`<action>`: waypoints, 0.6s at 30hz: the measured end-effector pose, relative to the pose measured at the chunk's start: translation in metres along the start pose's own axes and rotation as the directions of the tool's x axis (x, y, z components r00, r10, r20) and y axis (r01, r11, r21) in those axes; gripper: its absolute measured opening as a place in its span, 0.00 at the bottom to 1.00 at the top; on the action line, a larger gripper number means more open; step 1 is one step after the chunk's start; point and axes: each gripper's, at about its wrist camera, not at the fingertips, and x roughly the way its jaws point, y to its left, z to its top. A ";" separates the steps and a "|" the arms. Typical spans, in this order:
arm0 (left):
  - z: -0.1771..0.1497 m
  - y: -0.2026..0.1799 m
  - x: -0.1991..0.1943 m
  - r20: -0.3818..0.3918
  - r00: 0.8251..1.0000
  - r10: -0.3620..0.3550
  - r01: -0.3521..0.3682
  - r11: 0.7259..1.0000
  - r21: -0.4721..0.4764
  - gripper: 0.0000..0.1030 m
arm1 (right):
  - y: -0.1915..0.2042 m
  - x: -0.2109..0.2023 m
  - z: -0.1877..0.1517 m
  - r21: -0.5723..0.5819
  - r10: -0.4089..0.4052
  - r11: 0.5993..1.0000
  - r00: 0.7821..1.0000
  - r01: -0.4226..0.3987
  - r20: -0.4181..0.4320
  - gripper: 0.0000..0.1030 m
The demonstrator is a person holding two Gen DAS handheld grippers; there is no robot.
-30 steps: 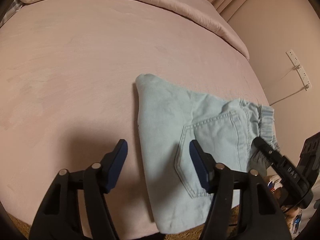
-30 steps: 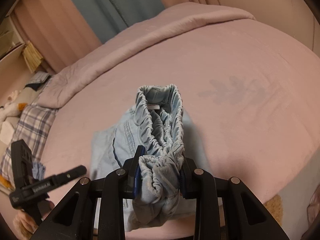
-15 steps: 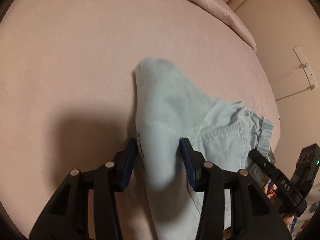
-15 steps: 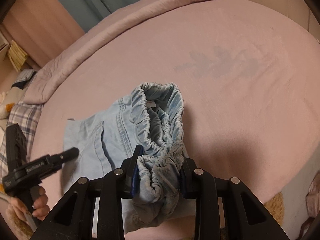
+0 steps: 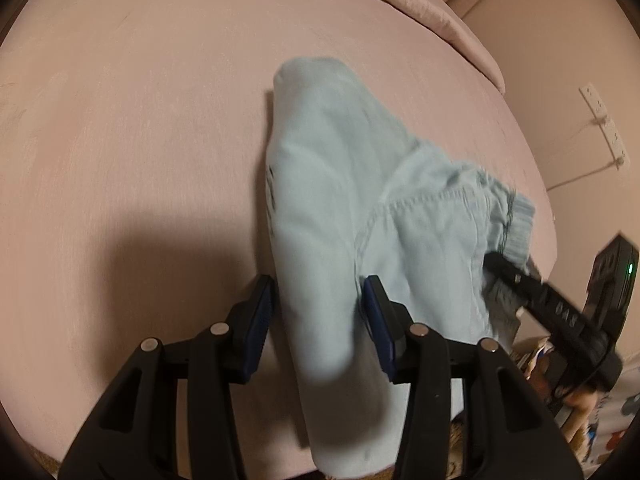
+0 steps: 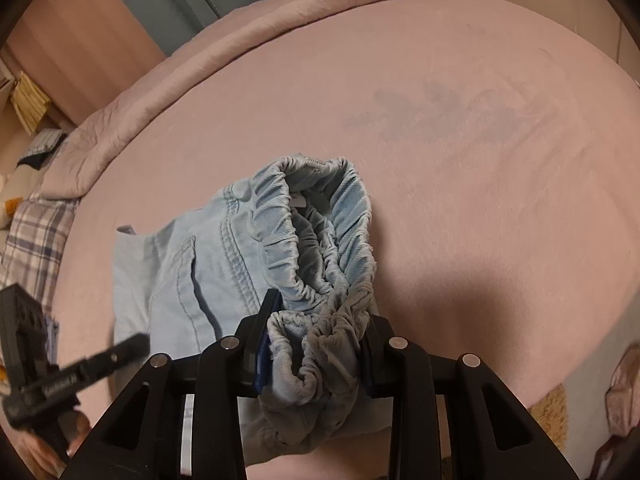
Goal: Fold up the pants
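Light blue denim pants (image 5: 332, 184) lie folded on the pink bed near its front edge. My left gripper (image 5: 318, 312) is shut on the folded leg end of the pants, the cloth bunched between the blue pads. My right gripper (image 6: 316, 336) is shut on the gathered elastic waistband (image 6: 320, 216) of the pants (image 6: 180, 272). The right gripper also shows at the right of the left wrist view (image 5: 552, 312), and the left gripper at the lower left of the right wrist view (image 6: 68, 380).
The pink bed sheet (image 5: 140, 120) spreads wide to the left and far side. A rolled pink duvet (image 6: 240, 36) lies along the far edge. A plaid pillow (image 6: 32, 240) sits at the left. A wall with a power strip (image 5: 604, 120) stands at the right.
My left gripper moved forward over the pants' leg end and closed on it. The right gripper kept its hold on the waistband and moved further over the bed.
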 end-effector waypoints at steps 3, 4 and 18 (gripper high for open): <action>-0.013 -0.002 -0.003 0.002 1.000 0.009 -0.009 1.000 0.015 0.45 | -0.001 0.000 -0.001 -0.002 -0.002 1.000 1.000 0.002 0.002 0.31; -0.016 -0.002 -0.004 0.002 1.000 0.007 -0.007 1.000 0.016 0.45 | -0.001 0.000 -0.001 -0.001 -0.001 1.000 1.000 0.001 0.002 0.31; -0.042 0.003 -0.014 -0.020 1.000 0.000 0.001 1.000 0.013 0.46 | -0.004 -0.007 -0.018 -0.020 -0.010 1.000 1.000 0.010 -0.004 0.31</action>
